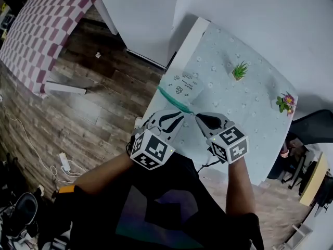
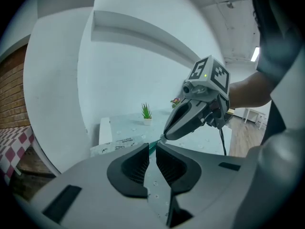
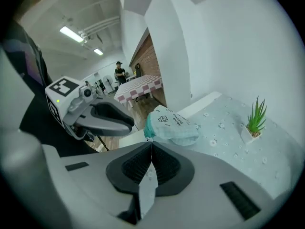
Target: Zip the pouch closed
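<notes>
A pale mint pouch [image 1: 183, 84] with printed marks and a green zipper edge lies at the near left corner of the table. Both grippers meet at its near end. My left gripper [image 1: 183, 114] is shut on the green zipper edge [image 2: 151, 148], which runs in between its pads. My right gripper [image 1: 196, 115] is shut at the zipper's end, right beside the left one; its pads [image 3: 143, 163] are pressed together just in front of the pouch [image 3: 174, 125]. The pull itself is hidden between the jaws. The right gripper's tip [image 2: 164, 137] shows close over my left jaws.
The table [image 1: 244, 119] has a light dotted cloth. A small green potted plant [image 1: 239, 71] and a flower pot [image 1: 285, 103] stand farther back. A white pillar rises to the left, a checkered table [image 1: 41, 25] beyond it, a dark chair [image 1: 312, 126] at right.
</notes>
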`<act>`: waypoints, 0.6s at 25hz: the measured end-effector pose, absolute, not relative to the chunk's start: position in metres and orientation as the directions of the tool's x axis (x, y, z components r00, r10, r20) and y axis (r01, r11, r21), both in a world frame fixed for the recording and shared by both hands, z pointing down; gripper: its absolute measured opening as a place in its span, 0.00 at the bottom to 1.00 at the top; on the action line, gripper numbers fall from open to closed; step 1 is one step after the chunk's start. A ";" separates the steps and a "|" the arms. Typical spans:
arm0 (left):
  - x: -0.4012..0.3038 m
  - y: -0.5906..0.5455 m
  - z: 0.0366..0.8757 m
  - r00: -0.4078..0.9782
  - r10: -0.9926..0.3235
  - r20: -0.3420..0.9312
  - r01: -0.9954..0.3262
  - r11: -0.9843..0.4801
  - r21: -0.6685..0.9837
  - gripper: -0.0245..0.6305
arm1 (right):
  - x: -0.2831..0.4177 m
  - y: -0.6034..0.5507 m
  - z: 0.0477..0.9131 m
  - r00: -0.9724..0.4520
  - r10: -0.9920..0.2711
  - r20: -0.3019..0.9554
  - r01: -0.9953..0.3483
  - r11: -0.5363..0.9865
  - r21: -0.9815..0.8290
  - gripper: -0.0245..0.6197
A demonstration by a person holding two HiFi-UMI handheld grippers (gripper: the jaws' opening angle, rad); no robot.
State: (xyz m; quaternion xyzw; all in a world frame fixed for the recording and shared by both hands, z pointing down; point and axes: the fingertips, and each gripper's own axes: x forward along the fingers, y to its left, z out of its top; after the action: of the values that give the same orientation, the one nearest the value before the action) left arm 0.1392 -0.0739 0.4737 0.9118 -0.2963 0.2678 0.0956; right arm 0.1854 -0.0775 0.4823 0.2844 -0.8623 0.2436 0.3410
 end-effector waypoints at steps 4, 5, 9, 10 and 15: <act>0.136 -0.075 0.465 0.712 -0.469 0.523 -0.561 -0.828 0.021 0.11 | 0.175 -0.083 0.463 -0.638 -0.381 0.669 -0.703 0.643 -0.304 0.07; 0.136 -0.075 0.463 0.718 -0.466 0.517 -0.554 -0.832 0.020 0.11 | 0.173 -0.084 0.460 -0.641 -0.392 0.660 -0.710 0.629 -0.317 0.07; 0.141 -0.075 0.456 0.750 -0.438 0.496 -0.516 -0.856 0.024 0.12 | 0.169 -0.087 0.452 -0.639 -0.424 0.642 -0.734 0.587 -0.342 0.07; 0.142 -0.075 0.456 0.755 -0.430 0.494 -0.506 -0.862 0.024 0.13 | 0.168 -0.087 0.451 -0.638 -0.430 0.639 -0.738 0.579 -0.347 0.07; 0.142 -0.079 0.456 0.761 -0.416 0.497 -0.486 -0.874 0.012 0.17 | 0.162 -0.089 0.449 -0.636 -0.445 0.630 -0.750 0.549 -0.369 0.07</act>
State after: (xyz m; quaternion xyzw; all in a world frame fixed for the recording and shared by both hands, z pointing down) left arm 0.1417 -0.0795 0.4556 0.9358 -0.2411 0.2475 0.0703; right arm 0.1618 -0.0887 0.4492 0.3528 -0.8469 0.3175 0.2398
